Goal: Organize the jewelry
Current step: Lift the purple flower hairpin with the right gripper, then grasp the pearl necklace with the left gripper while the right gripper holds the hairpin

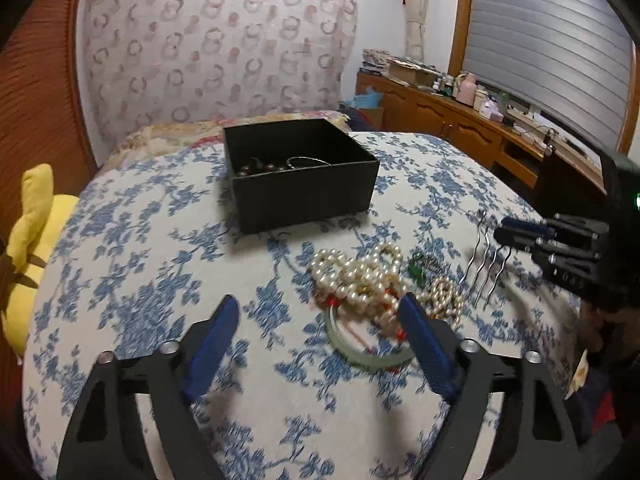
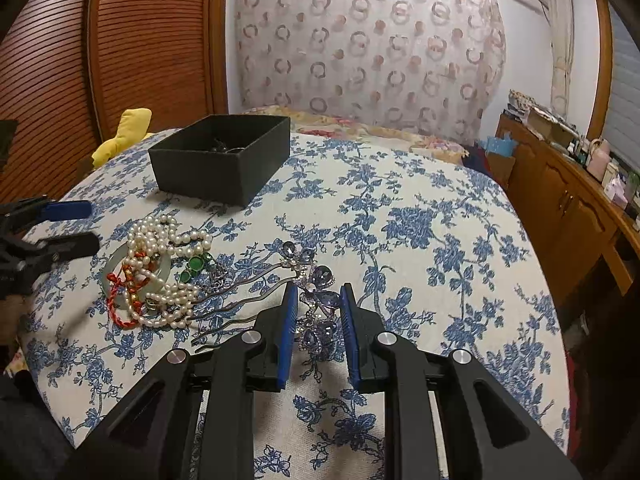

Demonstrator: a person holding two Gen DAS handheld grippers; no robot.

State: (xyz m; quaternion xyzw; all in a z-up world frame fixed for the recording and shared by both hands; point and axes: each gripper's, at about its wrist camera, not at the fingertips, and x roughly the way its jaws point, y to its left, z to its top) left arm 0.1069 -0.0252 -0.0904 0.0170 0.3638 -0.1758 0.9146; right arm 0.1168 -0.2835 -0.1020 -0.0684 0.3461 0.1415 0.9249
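Note:
A black open box [image 1: 300, 172] sits on the blue-flowered cloth and holds dark beads and a thin bangle; it also shows in the right wrist view [image 2: 220, 160]. A pile of pearl strands [image 1: 360, 276] lies over a pale jade bangle [image 1: 360, 352] with red cord and a green stone piece [image 1: 416, 266]. My left gripper [image 1: 320, 316] is open and empty, near the pile. A metal hair comb [image 1: 486, 268] has a purple crystal flower top [image 2: 316, 300]. My right gripper [image 2: 318, 296] is open, its fingers on either side of that top. The pile also shows in the right wrist view [image 2: 160, 268].
A yellow plush toy [image 1: 36, 248] lies at the bed's left edge. A wooden sideboard [image 1: 460, 120] with clutter runs along the right. A patterned curtain [image 2: 360, 48] hangs behind the bed.

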